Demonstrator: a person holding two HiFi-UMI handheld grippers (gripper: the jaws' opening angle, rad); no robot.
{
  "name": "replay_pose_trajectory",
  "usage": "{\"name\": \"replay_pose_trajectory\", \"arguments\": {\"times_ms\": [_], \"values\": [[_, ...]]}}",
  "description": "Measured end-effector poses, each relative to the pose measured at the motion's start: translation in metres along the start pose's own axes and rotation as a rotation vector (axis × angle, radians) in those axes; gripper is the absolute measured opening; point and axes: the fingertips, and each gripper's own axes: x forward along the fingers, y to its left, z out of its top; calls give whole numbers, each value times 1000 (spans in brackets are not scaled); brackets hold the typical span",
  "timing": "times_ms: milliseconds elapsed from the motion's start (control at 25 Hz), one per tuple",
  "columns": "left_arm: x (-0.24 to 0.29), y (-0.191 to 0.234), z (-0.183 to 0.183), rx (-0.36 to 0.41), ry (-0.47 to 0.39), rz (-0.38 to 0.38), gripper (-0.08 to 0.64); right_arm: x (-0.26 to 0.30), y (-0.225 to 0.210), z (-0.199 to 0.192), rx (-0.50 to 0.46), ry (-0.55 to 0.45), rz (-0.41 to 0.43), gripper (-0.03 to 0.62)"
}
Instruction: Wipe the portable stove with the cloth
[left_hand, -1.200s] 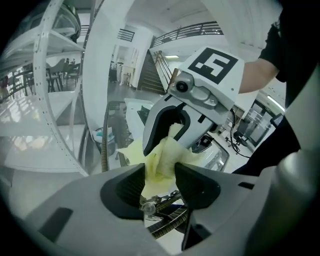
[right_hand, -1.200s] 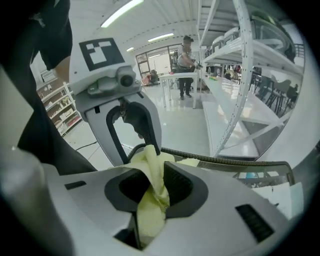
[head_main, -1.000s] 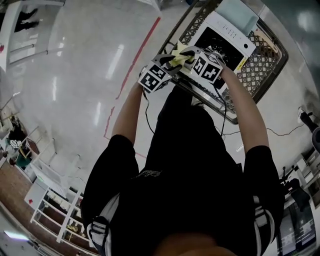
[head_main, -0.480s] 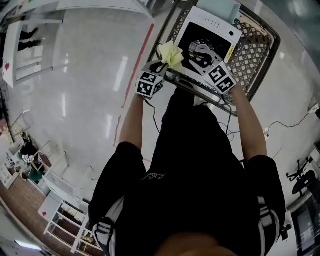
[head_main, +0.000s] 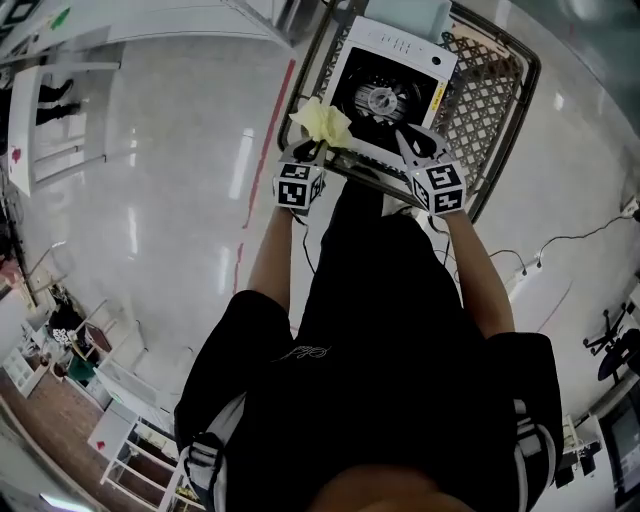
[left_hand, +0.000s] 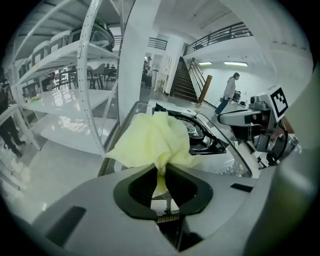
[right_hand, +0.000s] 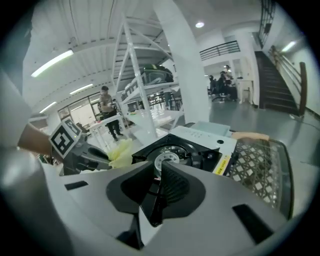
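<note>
Jaws of the left gripper are closing, and a pale yellow cloth is pinched between them by a narrow fold, the rest bunched loosely beyond the tips. Jaws of the right gripper are closing too and are seen almost together, with nothing between them.

In the head view the left gripper is held at the near left corner of the portable stove, so that the cloth overlaps that corner. Whether the cloth touches the stove cannot be told. The right gripper is held at the near right side of the stove, apart from the cloth.

The stove is white, with a black top and a round burner at its middle. It is set in a wire basket whose mesh shows to its right. White shelving is seen to the left, above a glossy pale floor.
</note>
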Motion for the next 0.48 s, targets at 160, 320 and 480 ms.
{"name": "replay_pose_trajectory", "arguments": {"times_ms": [160, 320, 480], "values": [[2, -11, 3, -1, 1, 6, 64, -18, -3, -9, 77, -49, -81, 17], [-1, -26, 5, -41, 6, -18, 63, -33, 1, -19, 130, -57, -100, 6], [6, -42, 2, -23, 13, -14, 63, -45, -3, -32, 155, -56, -115, 6]]}}
